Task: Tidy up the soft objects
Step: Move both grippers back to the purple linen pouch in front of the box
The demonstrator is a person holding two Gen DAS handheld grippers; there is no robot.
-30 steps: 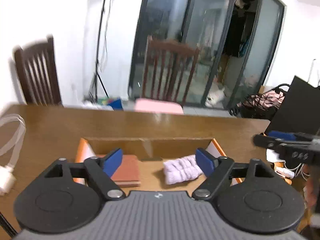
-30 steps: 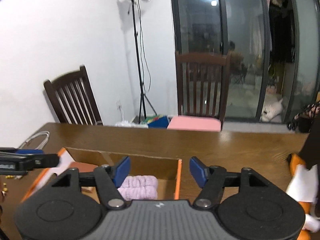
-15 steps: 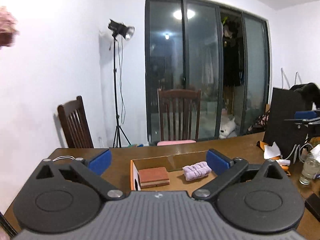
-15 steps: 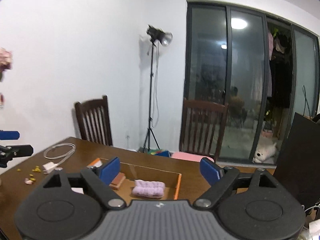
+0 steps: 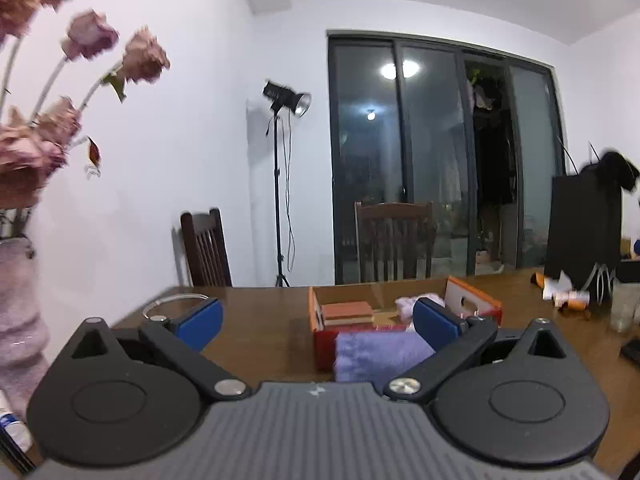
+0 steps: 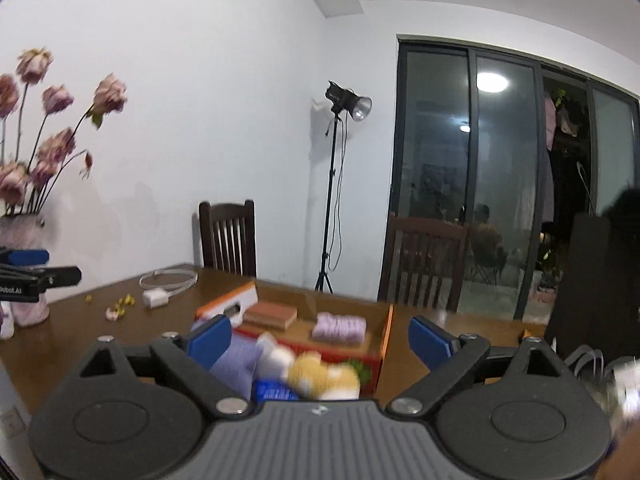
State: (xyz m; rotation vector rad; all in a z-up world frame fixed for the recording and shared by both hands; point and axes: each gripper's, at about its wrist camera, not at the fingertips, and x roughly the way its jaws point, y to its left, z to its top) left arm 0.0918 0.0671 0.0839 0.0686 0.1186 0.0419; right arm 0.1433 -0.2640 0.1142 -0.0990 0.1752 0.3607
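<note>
An open orange cardboard box (image 5: 474,301) (image 6: 387,334) sits on the wooden table. Inside lie a folded brown cloth (image 5: 347,312) (image 6: 271,314) and a rolled lilac towel (image 6: 339,325) (image 5: 403,305). In front of the box lie a purple fluffy cloth (image 5: 376,354) (image 6: 234,360), a yellow and white plush toy (image 6: 316,372) and a blue item (image 6: 274,394). My left gripper (image 5: 318,326) is open and empty, back from the box; its finger also shows at the left of the right wrist view (image 6: 38,276). My right gripper (image 6: 320,340) is open and empty above the plush toy.
A vase of dried pink flowers (image 6: 24,240) (image 5: 20,280) stands at the table's left. A white charger and cable (image 6: 160,292) and small yellow bits lie beyond. A black bag (image 5: 582,232), a glass (image 5: 622,306) and clutter stand at the right. Two chairs and a light stand are behind.
Both grippers have pulled back and away from the box, still open and empty. The soft items in front of the box and the vase have come into view.
</note>
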